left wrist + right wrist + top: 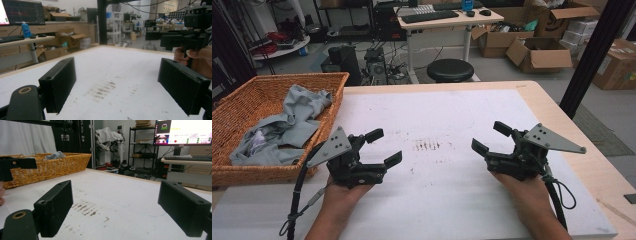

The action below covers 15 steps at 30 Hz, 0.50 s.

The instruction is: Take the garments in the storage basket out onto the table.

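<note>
Grey cloth (287, 122) lies crumpled in the wicker basket (232, 172), at the left edge of the table, heaped toward the basket's near right corner, one fold riding up against the right wall. In the right gripper view a bit of it peeks over the rim.

Left gripper (383, 148) rests on the white mat (452, 115) just beside the basket's right wall, jaws spread wide, nothing between them. Right gripper (491, 138) sits well apart on the other side of the mat, jaws likewise released and empty, pointed inward toward the left one. A patch of dark scuff marks (427, 145) lies between the two.

Judgement: the step in hand looks like fetching the cloth out onto the mat. The left gripper is the nearer one.

- Lift over the basket wall rather than sweeping sideways; the rim is high and would snag a jaw.
- Come down on a raised fold, not the flat part, so both pads bite fabric.
- Close fully before lifting; thin cloth slips.
- Keep the trailing cable clear of the wicker.
- The basket is light; a dragging cloth could tip or slide it.
</note>
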Motion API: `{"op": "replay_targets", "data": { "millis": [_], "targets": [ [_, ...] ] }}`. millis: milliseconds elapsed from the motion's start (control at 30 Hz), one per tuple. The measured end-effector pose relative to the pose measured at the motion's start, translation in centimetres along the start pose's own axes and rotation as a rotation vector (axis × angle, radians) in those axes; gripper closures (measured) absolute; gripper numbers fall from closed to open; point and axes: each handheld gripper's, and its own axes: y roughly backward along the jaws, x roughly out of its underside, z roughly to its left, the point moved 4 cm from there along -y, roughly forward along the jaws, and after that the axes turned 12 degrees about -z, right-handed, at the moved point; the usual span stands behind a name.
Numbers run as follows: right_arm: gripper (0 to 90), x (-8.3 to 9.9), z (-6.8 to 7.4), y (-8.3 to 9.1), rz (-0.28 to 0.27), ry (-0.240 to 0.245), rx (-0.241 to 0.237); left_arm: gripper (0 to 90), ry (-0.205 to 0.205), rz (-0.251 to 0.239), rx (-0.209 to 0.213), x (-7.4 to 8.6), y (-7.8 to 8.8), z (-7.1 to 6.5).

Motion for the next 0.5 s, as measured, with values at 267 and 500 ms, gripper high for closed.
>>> {"op": "replay_targets", "data": {
  "millis": [267, 500],
  "targets": [
    [12.3, 0.00, -0.02, 0.01, 0.000, -0.003, 0.000, 15.5, 0.008, -0.001, -0.001, 0.00, 0.00, 0.06],
    [12.2, -0.01, -0.04, 0.01, -0.001, -0.001, -0.001, 15.6, 0.005, 0.000, -0.002, 0.00, -0.01, 0.04]
  ]
}}
